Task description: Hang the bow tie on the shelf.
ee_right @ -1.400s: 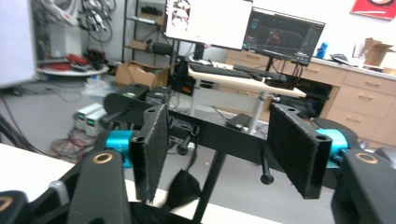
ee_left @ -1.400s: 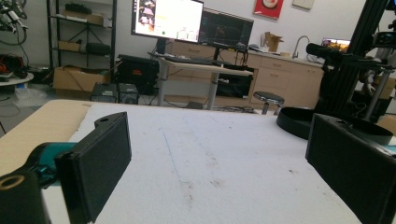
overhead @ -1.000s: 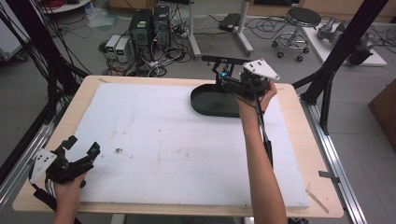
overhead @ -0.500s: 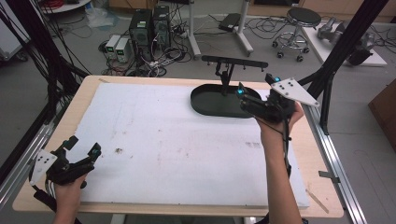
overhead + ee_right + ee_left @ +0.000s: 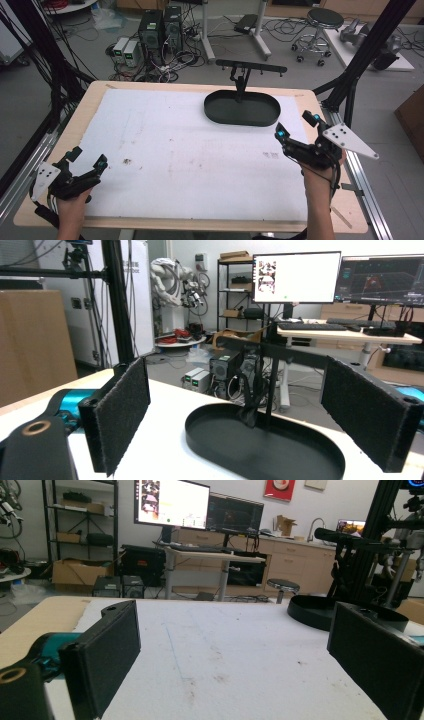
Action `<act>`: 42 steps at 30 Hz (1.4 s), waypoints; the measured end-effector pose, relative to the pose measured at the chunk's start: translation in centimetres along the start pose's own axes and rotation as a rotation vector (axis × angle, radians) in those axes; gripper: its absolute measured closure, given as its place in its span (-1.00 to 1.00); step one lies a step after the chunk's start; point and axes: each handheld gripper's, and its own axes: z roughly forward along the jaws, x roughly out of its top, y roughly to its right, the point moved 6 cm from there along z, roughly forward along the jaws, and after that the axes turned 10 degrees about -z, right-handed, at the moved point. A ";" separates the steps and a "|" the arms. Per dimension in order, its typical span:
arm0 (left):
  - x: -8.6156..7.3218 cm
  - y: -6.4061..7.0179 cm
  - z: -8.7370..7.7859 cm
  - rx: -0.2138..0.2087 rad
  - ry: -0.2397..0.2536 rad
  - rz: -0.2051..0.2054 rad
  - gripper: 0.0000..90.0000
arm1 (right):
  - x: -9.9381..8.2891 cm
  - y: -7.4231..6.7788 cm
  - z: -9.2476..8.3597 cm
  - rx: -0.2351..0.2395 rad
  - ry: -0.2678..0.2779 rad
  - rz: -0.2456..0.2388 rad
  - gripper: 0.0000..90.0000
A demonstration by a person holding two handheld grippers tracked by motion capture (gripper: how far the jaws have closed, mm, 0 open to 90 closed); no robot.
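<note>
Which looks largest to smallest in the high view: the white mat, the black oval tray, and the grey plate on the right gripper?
1. White mat, covering most of the table.
2. Black oval tray.
3. Grey plate on the right gripper; it stands above the table, nearer the camera, so it looks a little enlarged.

left claw [image 5: 86, 161]: jaws spread wide, gripping nothing, held low at the near left, forearm entering from below.
right claw [image 5: 296, 127]: jaws apart, empty, raised at the right side, wrist upright.

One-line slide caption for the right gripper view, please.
Open right gripper faces the empty black oval tray and its T-shaped stand.
</note>
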 end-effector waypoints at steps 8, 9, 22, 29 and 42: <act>0.1 -0.1 -0.2 0.005 0.005 0.015 -0.84 | -4.5 0.5 -2.8 0.032 -0.019 -0.013 -0.74; 0.1 -0.1 -0.2 0.006 0.006 0.017 -0.84 | -5.2 0.5 -3.1 0.031 -0.025 -0.015 -0.74; 0.1 -0.3 -0.3 0.003 -0.003 0.040 -0.84 | -11.4 2.1 -5.0 0.022 -0.011 0.028 -0.74; 0.3 -0.4 -0.6 -0.002 0.004 0.045 -0.84 | -12.8 1.8 -5.3 0.028 -0.028 0.011 -0.74; 0.2 -0.5 -0.5 -0.021 -0.006 0.052 -0.84 | -13.3 1.4 -5.4 0.041 -0.020 0.022 -0.74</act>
